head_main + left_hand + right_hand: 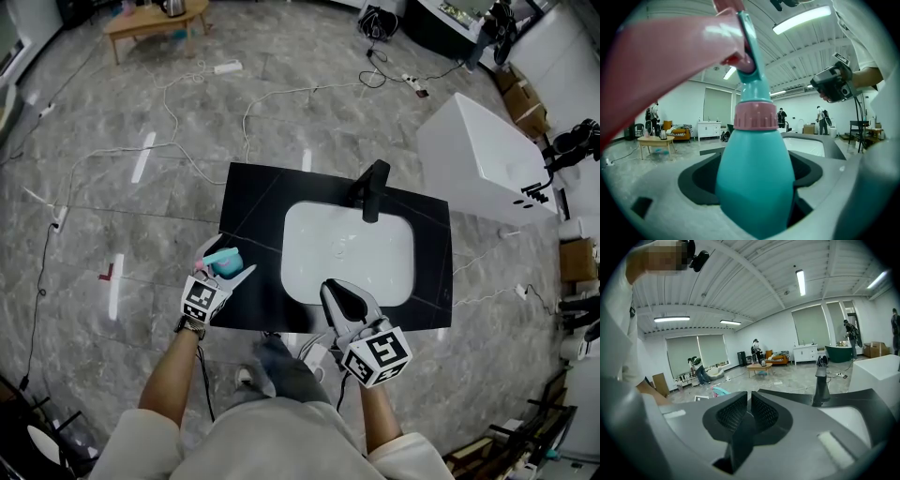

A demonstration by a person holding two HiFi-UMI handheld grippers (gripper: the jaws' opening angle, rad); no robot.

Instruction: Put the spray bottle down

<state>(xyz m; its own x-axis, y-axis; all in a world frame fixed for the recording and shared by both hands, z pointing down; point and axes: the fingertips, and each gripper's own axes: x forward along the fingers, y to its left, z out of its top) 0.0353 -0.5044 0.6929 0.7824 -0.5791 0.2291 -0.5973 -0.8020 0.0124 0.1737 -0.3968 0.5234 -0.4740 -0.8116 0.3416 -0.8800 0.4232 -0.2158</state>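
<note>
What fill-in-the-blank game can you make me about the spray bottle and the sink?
Between the left hand-held gripper's jaws sits the spray bottle, whose collar is ___.
The sink in the black countertop is ___.
The right hand-held gripper's shut jaws hold ___.
The faucet behind the sink is coloured ___.
Missing words: pink; white; nothing; black.
</note>
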